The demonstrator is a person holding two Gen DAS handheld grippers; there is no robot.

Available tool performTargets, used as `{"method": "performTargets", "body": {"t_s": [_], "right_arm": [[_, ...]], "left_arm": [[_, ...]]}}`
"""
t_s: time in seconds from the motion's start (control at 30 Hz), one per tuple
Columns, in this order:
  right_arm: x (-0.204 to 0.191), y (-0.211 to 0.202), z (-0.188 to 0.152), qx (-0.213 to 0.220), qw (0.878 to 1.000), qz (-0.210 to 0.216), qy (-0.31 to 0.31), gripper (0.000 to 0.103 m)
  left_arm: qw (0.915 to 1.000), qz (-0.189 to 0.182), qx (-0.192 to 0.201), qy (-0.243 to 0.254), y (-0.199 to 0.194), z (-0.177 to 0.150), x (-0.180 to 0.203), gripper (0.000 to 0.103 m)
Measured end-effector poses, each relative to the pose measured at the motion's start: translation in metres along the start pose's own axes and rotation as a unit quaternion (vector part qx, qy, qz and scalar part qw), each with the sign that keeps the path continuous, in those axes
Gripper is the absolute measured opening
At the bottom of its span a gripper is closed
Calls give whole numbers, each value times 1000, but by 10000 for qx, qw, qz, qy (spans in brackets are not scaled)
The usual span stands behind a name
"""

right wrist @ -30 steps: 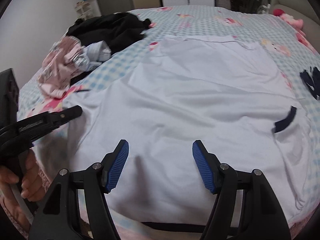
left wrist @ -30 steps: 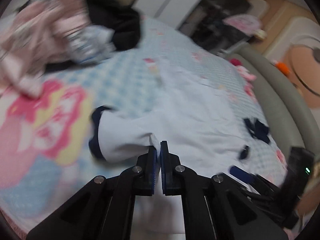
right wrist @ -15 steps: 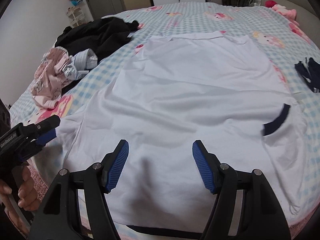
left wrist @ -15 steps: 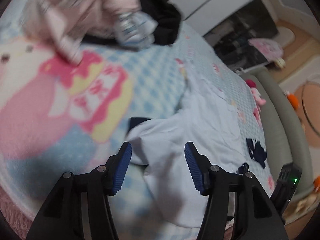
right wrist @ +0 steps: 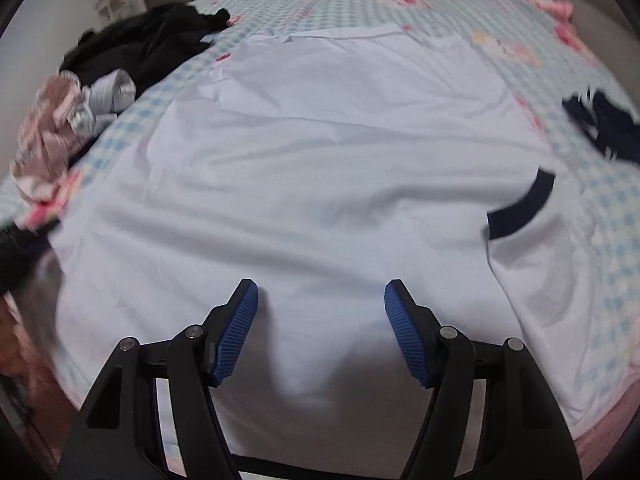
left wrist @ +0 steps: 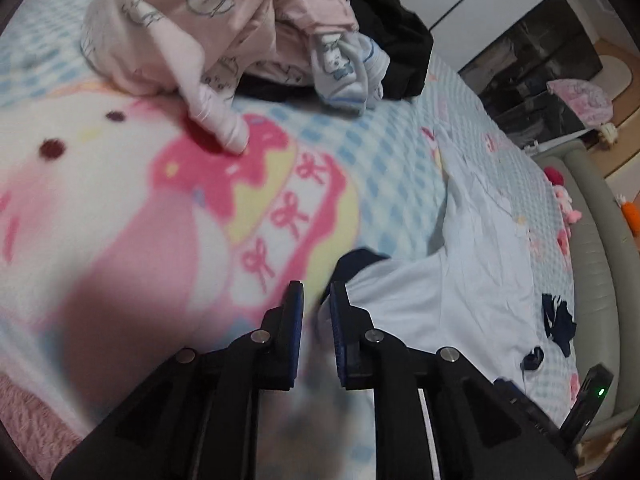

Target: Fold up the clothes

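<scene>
A white shirt (right wrist: 320,160) lies spread flat on the bed, its right sleeve folded in so the dark cuff (right wrist: 524,208) shows. My right gripper (right wrist: 321,300) hovers open just above the shirt's near part, with nothing between its fingers. In the left wrist view the same shirt (left wrist: 460,288) lies to the right, and its other sleeve ends in a dark cuff (left wrist: 360,258). My left gripper (left wrist: 318,300) sits at that sleeve end, its jaws drawn close with a blurred edge of white cloth between them.
A heap of pink clothes (left wrist: 208,20), a pale blue piece (left wrist: 348,68) and a black garment (right wrist: 148,44) lie at the shirt's left. A navy item (right wrist: 604,128) lies on the right. The checked sheet (left wrist: 380,152) has a pink cartoon print. A grey bed frame (left wrist: 592,240) runs along the far side.
My left gripper let go of the shirt, swung left over the cartoon print, and has now narrowed around the sleeve end. The right gripper stayed open and eased slightly forward.
</scene>
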State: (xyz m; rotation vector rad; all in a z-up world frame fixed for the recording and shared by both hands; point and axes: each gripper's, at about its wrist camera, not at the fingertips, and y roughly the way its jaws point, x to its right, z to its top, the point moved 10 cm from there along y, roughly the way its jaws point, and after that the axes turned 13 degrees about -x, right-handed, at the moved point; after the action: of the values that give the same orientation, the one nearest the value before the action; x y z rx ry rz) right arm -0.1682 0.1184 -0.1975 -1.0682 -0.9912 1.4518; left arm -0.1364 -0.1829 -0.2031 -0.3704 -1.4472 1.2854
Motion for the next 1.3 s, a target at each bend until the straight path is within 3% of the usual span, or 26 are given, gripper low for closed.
{"method": "performTargets", "body": {"t_s": [0.03,0.07,0.13,0.23,0.37,0.43,0.67,0.8,0.9,0.93,0.97,1.0,1.03,1.1,1.13,1.2,1.3], "right_arm": [[3,-7,1,32,9996,252,94,66],[8,-22,6,144,9989,426,115,66],[19,-52,17,368,9963,757,156,66],[62,-97,49,639,9955,681,182,67],[133,-116,115,696,9975,-100,65,67],[154,-108,146,621,9976,-288,-42,67],[205,-45,274,674,9968,-321,273,67],[226,21,314,169,9975,-609,314,67],[236,55,329,-108,9972,-706,212,67],[236,62,332,-131,9977,-645,156,66],[235,68,335,-155,9982,-579,100,66],[233,73,335,-198,9988,-457,45,61],[229,78,334,-280,9990,-333,-48,39],[222,83,332,-377,9980,-358,-365,20],[221,76,333,-268,9981,-320,-454,15],[218,62,334,-45,9978,-229,-615,10],[231,28,343,472,9972,550,-161,8]], "left_arm": [[9999,67,95,31,-9,0,0,18],[9997,142,187,83,-17,0,0,31],[9985,261,294,369,-31,8,13,47],[9933,239,139,1122,-32,33,55,47],[9799,559,10,1915,-4,85,116,44],[9754,625,-112,2112,23,116,143,44],[9668,761,-680,2344,136,222,218,44],[9598,1104,-807,2452,186,251,229,44],[9481,1257,-962,2759,210,256,238,43],[9434,1315,-932,2899,213,256,242,37],[9384,1382,-906,3036,215,255,246,14],[9328,1481,-892,3161,217,253,249,6],[9271,1579,-851,3290,217,251,252,5],[9167,1747,-540,3553,207,249,259,2],[9155,1761,-345,3601,199,251,263,2],[9246,1562,-40,3473,181,260,267,2],[9405,1219,298,3158,160,278,271,2]]}}
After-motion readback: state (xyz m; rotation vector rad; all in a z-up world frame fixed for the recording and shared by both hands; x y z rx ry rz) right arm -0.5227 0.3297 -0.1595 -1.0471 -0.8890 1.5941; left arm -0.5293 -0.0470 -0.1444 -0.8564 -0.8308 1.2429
